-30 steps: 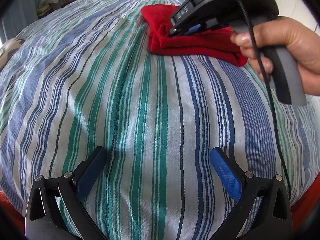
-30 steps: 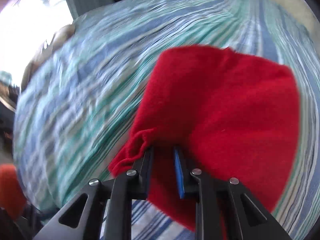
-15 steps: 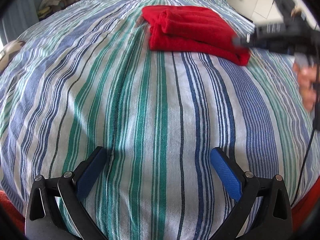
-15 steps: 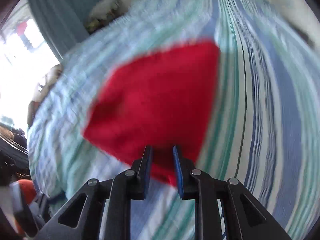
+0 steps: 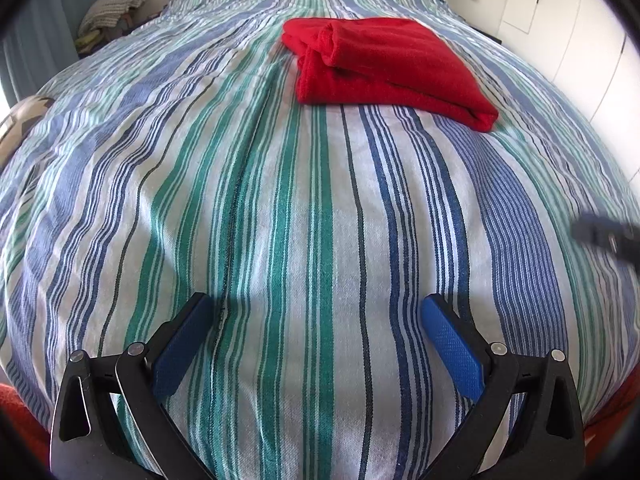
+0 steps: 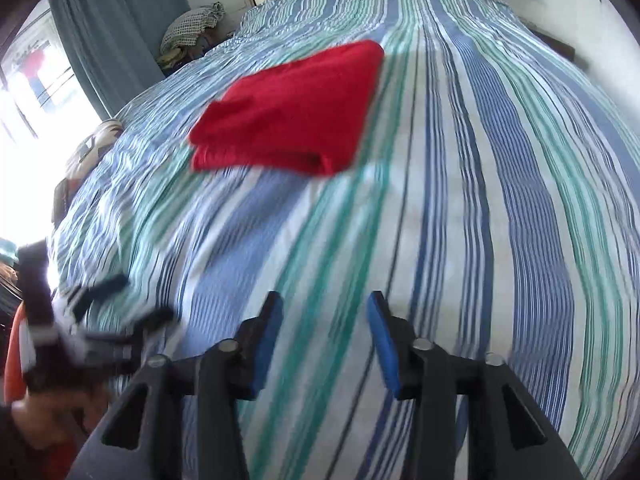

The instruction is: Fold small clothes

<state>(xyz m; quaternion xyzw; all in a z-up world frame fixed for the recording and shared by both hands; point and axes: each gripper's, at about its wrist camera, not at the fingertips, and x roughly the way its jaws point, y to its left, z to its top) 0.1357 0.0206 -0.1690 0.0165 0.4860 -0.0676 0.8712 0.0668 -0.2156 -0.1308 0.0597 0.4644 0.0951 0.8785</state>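
We see the red garment (image 5: pixel 384 68) folded flat on the far part of the striped bedspread (image 5: pixel 280 240). Left gripper (image 5: pixel 316 320) spread wide, empty. Right gripper (image 6: pixel 325 316) parted, empty. Both sit well apart from it, near side.

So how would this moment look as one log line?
red garment: folded, on bed | left gripper: open, empty | right gripper: open, empty

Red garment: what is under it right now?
The folded red garment lies on the striped bedspread, which runs out from every edge. The patch beneath it and its inner layers are covered.
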